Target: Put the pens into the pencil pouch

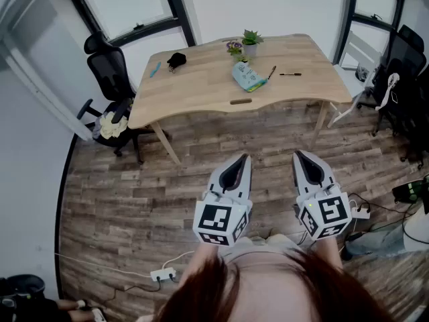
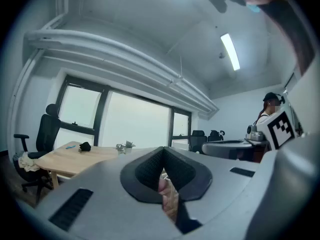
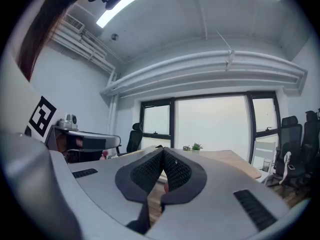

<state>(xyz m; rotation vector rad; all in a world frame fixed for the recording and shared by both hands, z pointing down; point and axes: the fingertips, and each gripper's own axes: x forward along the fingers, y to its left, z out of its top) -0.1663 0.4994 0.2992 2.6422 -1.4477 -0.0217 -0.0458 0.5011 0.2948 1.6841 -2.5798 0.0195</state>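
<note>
Wooden tabletop [image 1: 201,92] stands well ahead across the plank floor, and both grippers are well short of it, so the task looks not yet begun. Left gripper [image 1: 242,159] and right gripper [image 1: 299,155] are held level side by side. Each has its jaws pressed together with nothing between them, and each gripper's own view shows the same.

Pencil pouch [image 1: 247,78], pale teal, lies flat near the middle of the tabletop, just in front of the potted plant [image 1: 251,41]. It is likely soft fabric and light, so it should slump and skid if pushed. Best bet is to pinch the cloth edge beside the opening with one gripper and feed with the other. Can't tell whether the zip is open.

First pen [image 1: 271,72] lies tilted just right of the pouch, with the second pen [image 1: 289,74] further right and apart from it. A blue stick [image 1: 155,70], maybe a pen, lies far left near a black lump [image 1: 176,60]. The pens are probably thin, stiff, light and smooth, so they will likely roll; take them mid-barrel with the jaws across the shaft
</note>
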